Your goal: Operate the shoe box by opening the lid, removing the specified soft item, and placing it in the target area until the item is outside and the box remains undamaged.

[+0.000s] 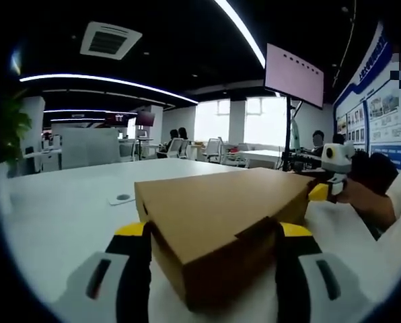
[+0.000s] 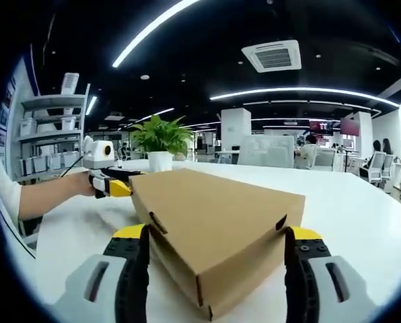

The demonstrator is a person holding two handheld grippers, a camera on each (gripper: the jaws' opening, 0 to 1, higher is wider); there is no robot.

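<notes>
Nearest the lens in the left gripper view, the left gripper (image 1: 214,235) stands with its yellow-tipped jaws wide apart on either side of one corner of the shoe box (image 1: 224,215), clamped on nothing; whether the jaws brush the cardboard walls cannot be told. The right gripper (image 2: 217,239) is set the same way at the opposite end of the shoe box (image 2: 214,215), jaws spread and flanking a corner, nothing held. The box lies flat on the white table (image 1: 59,202), lid shut, with small slots or tabs showing at its edges. It looks like plain corrugated card, so probably light and fairly stiff across its panels but easy to crease or tear at corners and lid flaps (a hard pinch would likely leave a dent). A sensible hold would be on the lid's overhanging rim, near a corner, lifted gently while the other gripper steadies the base. The soft item is hidden inside. A potted plant (image 2: 161,142) stands well behind the box.
</notes>
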